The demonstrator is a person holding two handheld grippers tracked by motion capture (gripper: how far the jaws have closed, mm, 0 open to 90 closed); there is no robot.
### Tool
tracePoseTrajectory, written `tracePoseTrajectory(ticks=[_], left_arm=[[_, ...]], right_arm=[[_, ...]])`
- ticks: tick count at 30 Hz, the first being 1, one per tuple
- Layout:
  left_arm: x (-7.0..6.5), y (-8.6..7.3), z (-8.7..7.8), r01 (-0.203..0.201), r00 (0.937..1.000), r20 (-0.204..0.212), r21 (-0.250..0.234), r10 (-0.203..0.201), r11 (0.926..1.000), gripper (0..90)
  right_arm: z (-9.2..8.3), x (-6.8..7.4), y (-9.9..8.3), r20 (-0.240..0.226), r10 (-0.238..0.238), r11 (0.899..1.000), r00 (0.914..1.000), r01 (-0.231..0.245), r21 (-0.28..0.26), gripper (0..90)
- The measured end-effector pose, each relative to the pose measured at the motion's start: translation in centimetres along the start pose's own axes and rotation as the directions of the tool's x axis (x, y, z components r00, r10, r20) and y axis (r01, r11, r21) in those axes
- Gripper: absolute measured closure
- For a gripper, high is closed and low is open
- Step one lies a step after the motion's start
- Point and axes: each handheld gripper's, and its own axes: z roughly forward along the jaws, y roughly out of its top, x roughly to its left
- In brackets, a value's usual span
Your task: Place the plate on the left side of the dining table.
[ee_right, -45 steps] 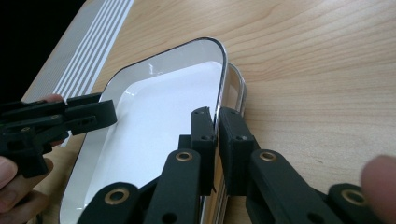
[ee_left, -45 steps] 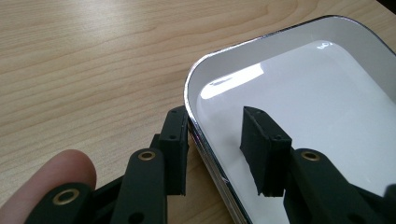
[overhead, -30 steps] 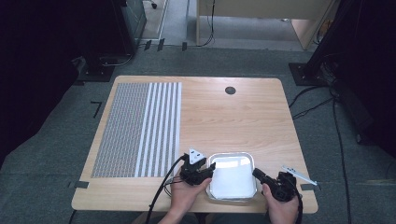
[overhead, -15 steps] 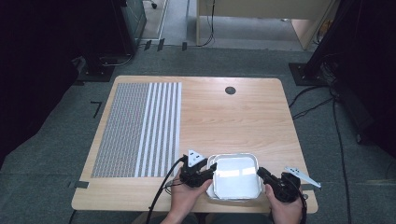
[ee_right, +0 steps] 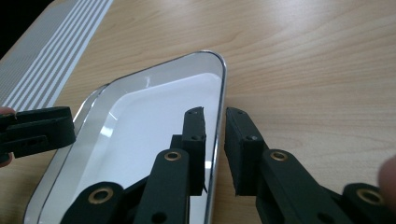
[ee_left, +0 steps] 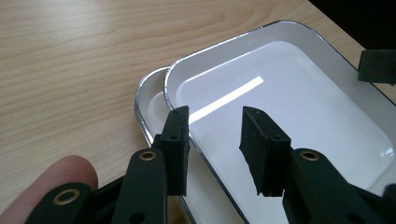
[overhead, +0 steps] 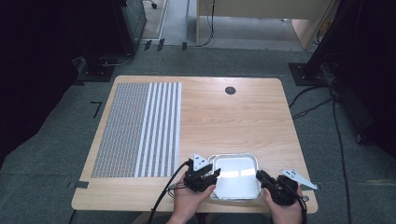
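Observation:
Two white trays with shiny metal rims lie nested near the table's front edge, the upper tray (overhead: 236, 182) (ee_left: 289, 102) (ee_right: 154, 121) shifted a little off the lower tray (ee_left: 152, 100). My left gripper (overhead: 215, 173) (ee_left: 215, 121) straddles the upper tray's left rim. Its jaws have just been closing, and there is still a gap on both sides of the rim. My right gripper (overhead: 259, 176) (ee_right: 215, 114) straddles the right rim. Its jaws have just been opening and stand slightly clear of the rim. Both trays hold nothing.
A grey and white striped mat (overhead: 135, 128) covers the left part of the wooden table (overhead: 233, 121). A round black grommet (overhead: 229, 90) sits near the far edge. Cables (overhead: 322, 102) run over the floor at the right.

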Motion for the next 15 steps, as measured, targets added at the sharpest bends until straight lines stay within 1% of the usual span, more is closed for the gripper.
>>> tracePoseTrajectory(ticks=[2, 6, 9, 10, 12, 14, 15], left_arm=[[0.0, -0.2, 0.1, -0.002, 1.0, -0.003, 0.005, 0.002, 1.0, 63.2], [-0.1, -0.4, 0.2, -0.001, 1.0, -0.008, 0.011, 0.001, 0.9999, 63.2], [0.0, -0.4, 0.3, -0.001, 0.9999, -0.013, 0.015, 0.001, 0.9999, 63.0], [0.0, -0.5, 0.4, -0.001, 0.9999, -0.016, 0.016, 0.001, 0.9999, 62.9], [0.0, -0.6, 0.5, -0.002, 0.9998, -0.019, 0.017, 0.002, 0.9999, 63.1], [-0.1, -0.7, 0.7, -0.003, 0.9997, -0.023, 0.017, 0.003, 0.9999, 63.3], [-0.1, -0.7, 0.7, -0.003, 0.9997, -0.023, 0.017, 0.003, 0.9999, 63.2]], right_arm=[[0.0, -0.2, 0.0, -0.001, 0.007, 1.0, 1.0, -0.007, 0.005, 79.5], [0.2, -0.4, 0.1, -0.02, 0.02, 1.0, 0.9996, -0.02, 0.009, 79.6], [0.4, -0.4, 0.1, -0.019, 0.015, 1.0, 0.9997, -0.015, 0.015, 79.4], [0.6, -0.3, 0.0, -0.018, 0.014, 1.0, 0.9997, -0.014, 0.026, 79.2], [0.8, -0.2, -0.1, -0.009, 0.003, 1.0, 1.0, -0.003, 0.031, 79.8], [1.0, -0.3, -0.1, 0.004, 0.002, 0.999, 1.0, -0.002, 0.036, 80.9], [1.0, -0.3, -0.2, 0.002, 0.011, 0.999, 0.9999, -0.011, 0.034, 81.6]])
